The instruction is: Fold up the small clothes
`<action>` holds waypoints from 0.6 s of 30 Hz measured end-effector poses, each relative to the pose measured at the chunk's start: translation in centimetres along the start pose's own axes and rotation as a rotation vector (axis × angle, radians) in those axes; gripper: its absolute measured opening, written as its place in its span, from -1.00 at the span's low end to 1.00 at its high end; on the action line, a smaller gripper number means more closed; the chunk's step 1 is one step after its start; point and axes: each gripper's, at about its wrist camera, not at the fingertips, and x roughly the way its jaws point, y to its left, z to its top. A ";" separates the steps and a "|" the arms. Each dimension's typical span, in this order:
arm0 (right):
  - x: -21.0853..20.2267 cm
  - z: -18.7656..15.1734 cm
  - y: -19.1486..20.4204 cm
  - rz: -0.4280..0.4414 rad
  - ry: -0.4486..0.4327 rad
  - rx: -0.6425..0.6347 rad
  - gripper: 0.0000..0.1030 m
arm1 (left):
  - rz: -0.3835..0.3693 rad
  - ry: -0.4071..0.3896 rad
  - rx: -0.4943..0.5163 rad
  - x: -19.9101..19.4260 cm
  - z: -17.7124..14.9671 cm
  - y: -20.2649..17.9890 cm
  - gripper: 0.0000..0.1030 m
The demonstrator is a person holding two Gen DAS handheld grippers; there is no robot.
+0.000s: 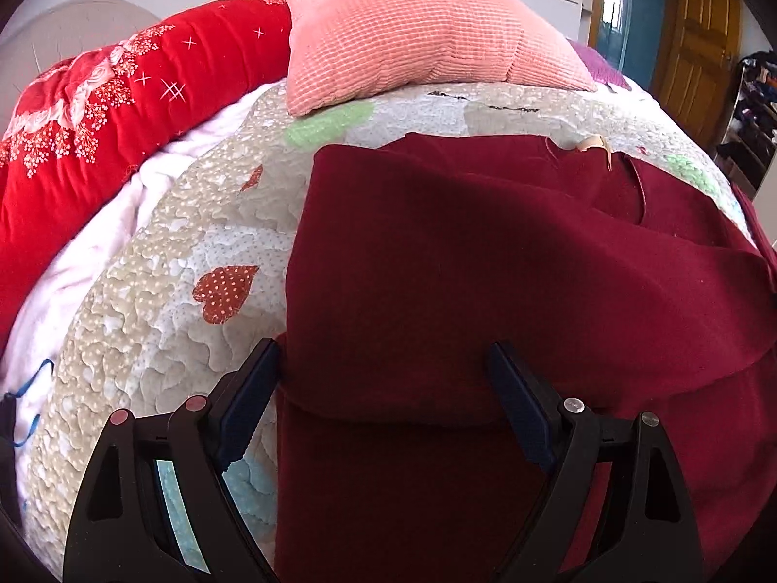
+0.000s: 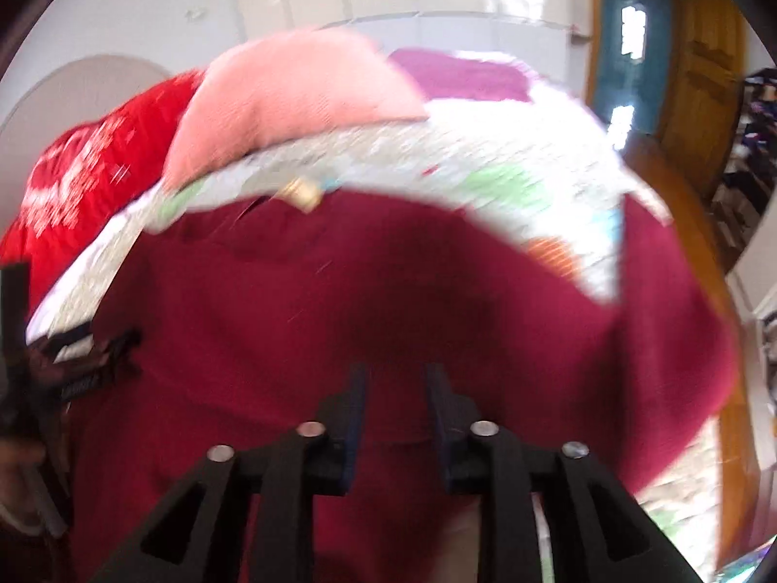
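Dark maroon knit garment lies spread on the quilted patchwork bedspread with red heart patches, covering the middle and right of the left wrist view. Its near edge is doubled over, showing a fold line between the fingers. A small beige neck label sits at its far edge.

Left gripper: fingers spread wide, straddling the garment's near-left corner, with the left finger at the fabric edge over the bedspread and the right one over the cloth. Nothing pinched.

Right gripper: view is motion-blurred. Fingers stand a narrow gap apart over the maroon garment; cannot tell whether any fabric is caught between them.

Beyond the garment: salmon-pink ribbed cushion resting on the bedspread's far side, bright red floral quilt rolled along the left, white sheet between quilt and bedspread. Wooden door at far right.
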 end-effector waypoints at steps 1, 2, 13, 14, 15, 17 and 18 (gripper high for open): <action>-0.3 0.7 -1.8 -0.035 -0.023 0.049 0.10 | -0.009 0.003 -0.012 0.1 0.0 0.2 0.70; -0.3 1.4 -3.3 -0.060 -0.030 0.091 0.14 | -0.016 0.007 -0.025 0.2 0.0 0.4 0.73; 5.0 6.0 -12.9 -0.257 0.049 0.259 0.17 | -0.122 -0.042 -0.103 -0.8 -0.7 1.8 0.75; 5.9 6.4 -13.5 -0.252 0.075 0.265 0.20 | -0.128 -0.043 -0.111 -0.8 -0.7 2.0 0.75; 6.7 6.7 -13.9 -0.239 0.094 0.273 0.20 | -0.130 -0.043 -0.113 -0.8 -0.6 2.0 0.75; 8.0 7.1 -14.5 -0.212 0.121 0.292 0.20 | -0.120 -0.042 -0.103 -0.8 -0.5 1.6 0.75; 8.7 7.2 -14.7 -0.204 0.134 0.296 0.20 | -0.116 -0.041 -0.099 -0.8 -0.4 1.6 0.75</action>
